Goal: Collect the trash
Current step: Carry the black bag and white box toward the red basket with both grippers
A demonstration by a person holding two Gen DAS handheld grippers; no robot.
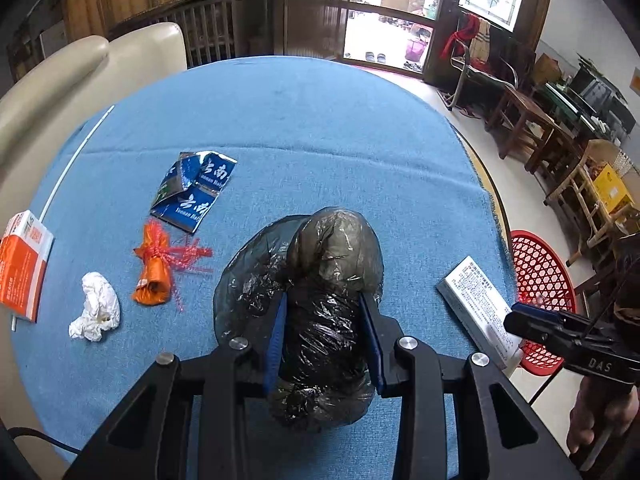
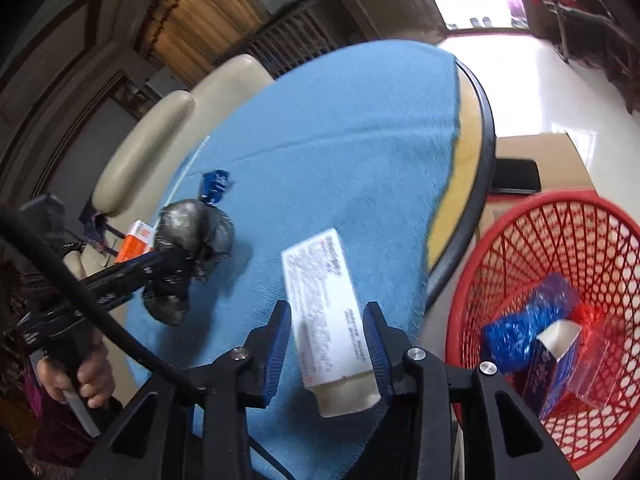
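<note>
My left gripper [image 1: 326,344] points steeply down over the near part of the table [image 1: 320,120], its blue pads [image 1: 276,344] pressed against both sides of a crumpled black plastic bag [image 1: 328,320]. My left hand [image 2: 76,376] wraps the handle below it. My right gripper [image 2: 330,350] angles down at the table's right edge, jaws set on either side of a white printed box [image 2: 324,312], pads against its sides.
</note>
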